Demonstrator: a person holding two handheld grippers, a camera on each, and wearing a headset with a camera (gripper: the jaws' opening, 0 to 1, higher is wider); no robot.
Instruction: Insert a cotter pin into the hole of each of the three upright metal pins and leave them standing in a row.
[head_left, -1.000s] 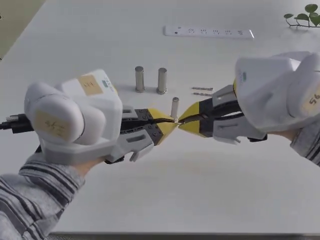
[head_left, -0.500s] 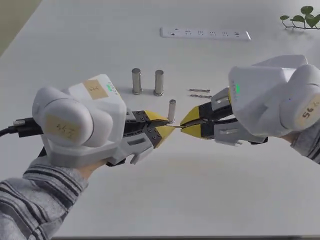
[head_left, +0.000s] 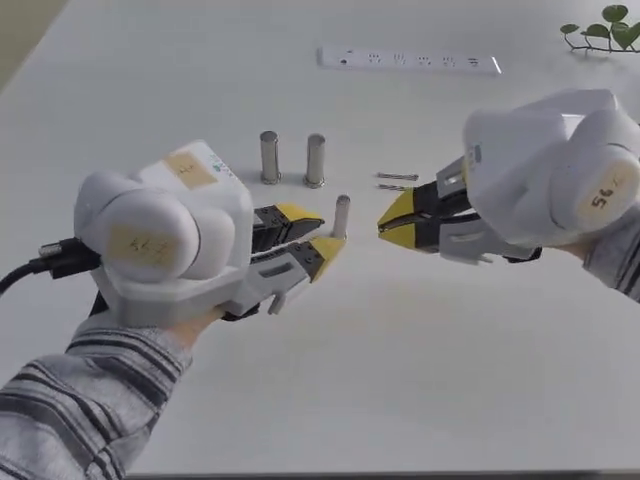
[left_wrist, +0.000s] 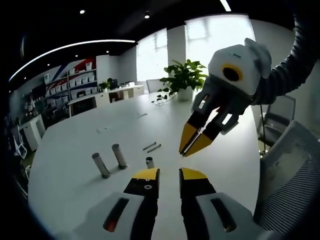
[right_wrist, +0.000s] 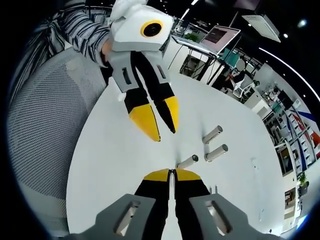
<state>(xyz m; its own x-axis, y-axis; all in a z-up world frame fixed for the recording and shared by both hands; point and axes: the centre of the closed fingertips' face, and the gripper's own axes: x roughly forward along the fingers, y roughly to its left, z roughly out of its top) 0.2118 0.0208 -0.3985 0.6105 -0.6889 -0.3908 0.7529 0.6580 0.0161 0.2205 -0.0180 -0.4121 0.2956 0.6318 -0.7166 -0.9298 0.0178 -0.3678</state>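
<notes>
Left fingers (left_wrist: 145, 176) parted, right fingers (right_wrist: 156, 176) pressed together

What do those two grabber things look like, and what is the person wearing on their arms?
The left gripper and the right gripper each have a chunky, rounded white shell and dark jaws with pointed yellow tips. Both carry tan stickers with handwritten marks. A black cable plugs into the back of the left one. The person wears grey sleeves with thin dark stripes.

Silver metal pins (head_left: 315, 160), white table (head_left: 400, 380), grey-striped sleeve (head_left: 60, 400).
</notes>
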